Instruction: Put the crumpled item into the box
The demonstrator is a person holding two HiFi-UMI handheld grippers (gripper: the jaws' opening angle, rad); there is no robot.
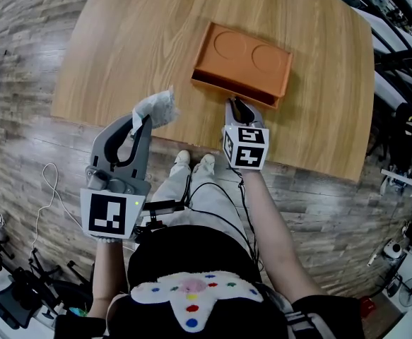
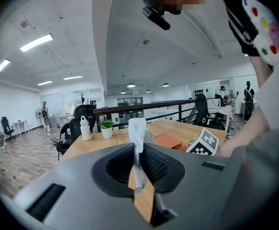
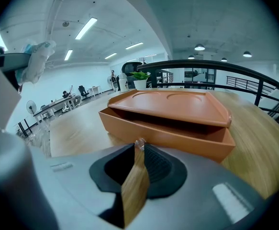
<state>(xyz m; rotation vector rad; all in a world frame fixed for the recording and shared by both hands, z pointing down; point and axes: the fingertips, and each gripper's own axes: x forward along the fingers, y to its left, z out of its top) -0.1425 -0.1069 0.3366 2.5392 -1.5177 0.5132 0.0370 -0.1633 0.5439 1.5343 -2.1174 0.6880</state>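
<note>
The crumpled white item (image 1: 157,108) sticks out of my left gripper (image 1: 148,119), whose jaws are shut on it above the table's near edge. In the left gripper view the crumpled item (image 2: 138,135) stands pinched upright in the left gripper (image 2: 138,152). The orange box (image 1: 242,66) lies on the wooden table (image 1: 135,34), its lid (image 3: 170,103) shifted so a gap shows along the front. My right gripper (image 1: 235,104) points at the box's front wall (image 3: 177,137) from just short of it. The right gripper (image 3: 139,146) has its tips together and holds nothing I can make out.
A small potted plant (image 2: 106,127) and a white bottle (image 2: 85,128) stand at the table's far end. Office chairs (image 2: 77,121) are behind them. Cables (image 1: 50,189) trail on the wood floor to my left. Black equipment stands (image 1: 403,133) are at the right.
</note>
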